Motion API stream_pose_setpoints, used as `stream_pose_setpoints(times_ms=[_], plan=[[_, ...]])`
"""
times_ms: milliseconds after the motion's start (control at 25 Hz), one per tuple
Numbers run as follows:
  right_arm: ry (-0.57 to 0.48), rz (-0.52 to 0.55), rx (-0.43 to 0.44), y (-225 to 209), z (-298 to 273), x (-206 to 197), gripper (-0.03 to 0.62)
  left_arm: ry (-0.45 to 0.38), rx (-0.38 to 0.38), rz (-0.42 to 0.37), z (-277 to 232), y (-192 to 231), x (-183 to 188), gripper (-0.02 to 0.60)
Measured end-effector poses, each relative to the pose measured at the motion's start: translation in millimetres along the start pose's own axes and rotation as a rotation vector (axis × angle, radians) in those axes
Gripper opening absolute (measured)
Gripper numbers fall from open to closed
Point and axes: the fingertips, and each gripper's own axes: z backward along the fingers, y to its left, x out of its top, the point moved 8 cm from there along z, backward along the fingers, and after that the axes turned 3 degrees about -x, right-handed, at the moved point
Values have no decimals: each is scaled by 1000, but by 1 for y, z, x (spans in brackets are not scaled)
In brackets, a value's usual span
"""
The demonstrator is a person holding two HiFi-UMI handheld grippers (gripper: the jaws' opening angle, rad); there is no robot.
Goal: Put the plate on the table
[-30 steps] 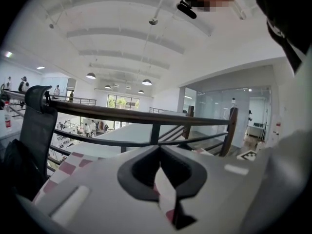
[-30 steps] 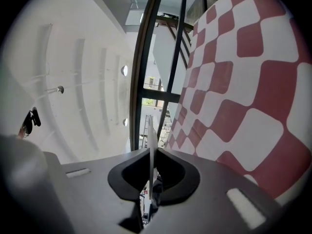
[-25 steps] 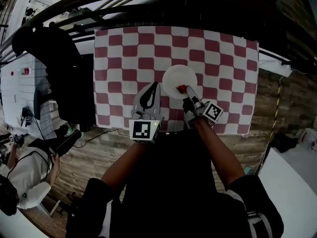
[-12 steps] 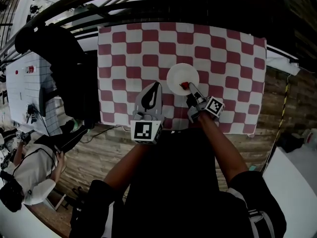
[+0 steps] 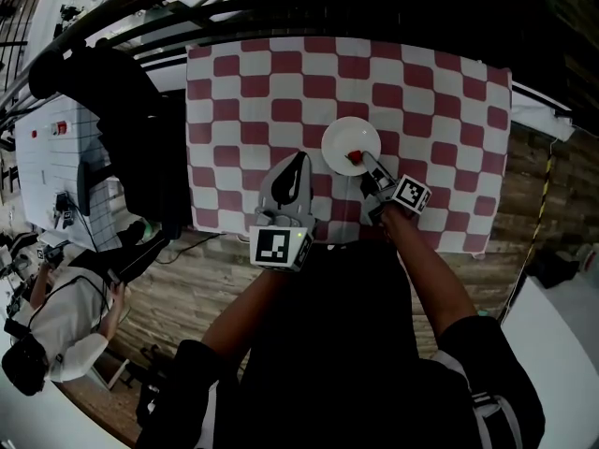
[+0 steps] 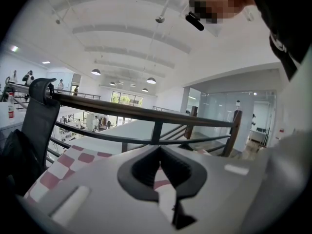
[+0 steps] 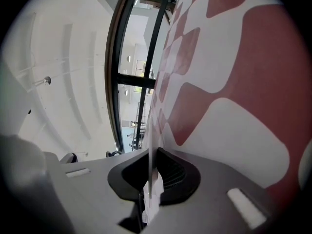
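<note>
A white round plate [image 5: 348, 140] is over the near middle of the red-and-white checked tablecloth [image 5: 253, 92]. My right gripper [image 5: 363, 162], with a red tip, is shut on the plate's near rim. In the right gripper view the rim shows edge-on as a thin white line [image 7: 149, 169] between the pads, and the cloth [image 7: 243, 82] fills the right side, very close. Whether the plate touches the cloth I cannot tell. My left gripper [image 5: 298, 157] hovers over the cloth just left of the plate, jaws together and holding nothing; its view shows the tips [image 6: 159, 152] meeting.
A dark railing [image 5: 281, 7] runs along the table's far edge. A black chair with dark fabric [image 5: 122, 129] stands at the table's left side. A seated person [image 5: 56, 316] is at lower left on the wooden floor. A white surface [image 5: 562, 344] lies at lower right.
The right gripper has sunk toward the cloth with the plate in it, and the plate looks smaller. The left gripper has stayed where it was.
</note>
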Motion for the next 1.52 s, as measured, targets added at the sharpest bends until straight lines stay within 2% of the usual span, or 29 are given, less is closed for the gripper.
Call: stream_pose_setpoints(times_ms=[120,240,320,480,680,840,1120,1520], plan=[[9,-3,-5,-1,-1,1,25,-18,0,13,-2,0,0,8],[12,-21,-25,0,-2,1,29,19,-9,-1,-1,0,-1,8],[11,-50,-68,-3,0,2,28,28,-16,-7,-1,0,0,8],[13,-104,-71,-5,-2,3,26,32,-10,36,4,3,-6,8],[14,-144,-108,-6,0,5,49,41,-21,38,6,4,-7,8],[26,-131,-127,0,0,0,100,35,-30,40,12,2,-5,8],[58,-16,-241,5,10,-9,170,23,-22,32,24,7,-6,8],[87,62,-361,7,29,-17,198,1,-25,35,40,6,-7,8]])
